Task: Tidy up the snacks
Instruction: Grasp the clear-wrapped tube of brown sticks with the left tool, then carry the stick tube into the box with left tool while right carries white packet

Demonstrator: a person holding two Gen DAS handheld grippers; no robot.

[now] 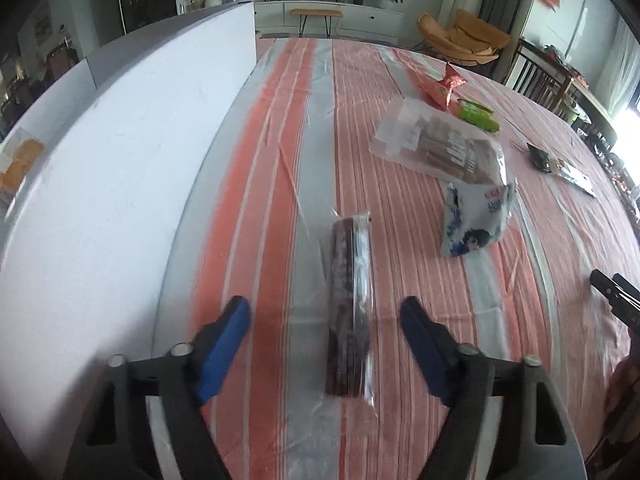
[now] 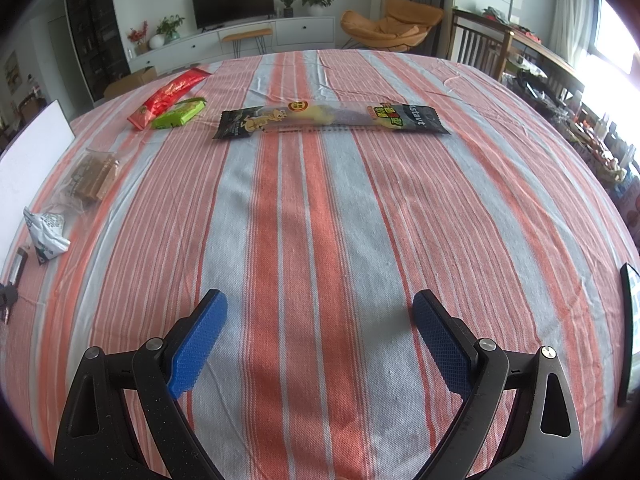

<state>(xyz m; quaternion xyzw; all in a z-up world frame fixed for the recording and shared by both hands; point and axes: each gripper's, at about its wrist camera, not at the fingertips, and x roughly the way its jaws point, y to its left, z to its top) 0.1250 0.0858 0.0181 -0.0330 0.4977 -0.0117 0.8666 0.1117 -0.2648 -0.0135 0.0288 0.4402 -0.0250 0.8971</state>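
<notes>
Closest to me, my left gripper [image 1: 324, 312] has its blue pads [image 1: 224, 344] spread apart over the striped tablecloth [image 1: 248, 208], and a long dark snack bar in clear wrap [image 1: 350, 304] lies lengthwise between them on the cloth, touched by neither pad. Just to its left runs a white panel [image 1: 120, 152]. Farther out and to the right sits a crumpled white packet with dark print [image 1: 476, 220], then a clear bag of brown wafers [image 1: 440, 144] touching it, and past that a green packet [image 1: 478, 114] beside a red packet [image 1: 440, 86]. My right gripper [image 2: 320, 328] is also held wide, nothing between its pads, hovering over bare cloth. Well beyond it a long dark-ended packet with yellow print [image 2: 332, 118] lies crosswise. The far end of the room shows a television [image 2: 232, 0] and an orange chair [image 2: 388, 24].
</notes>
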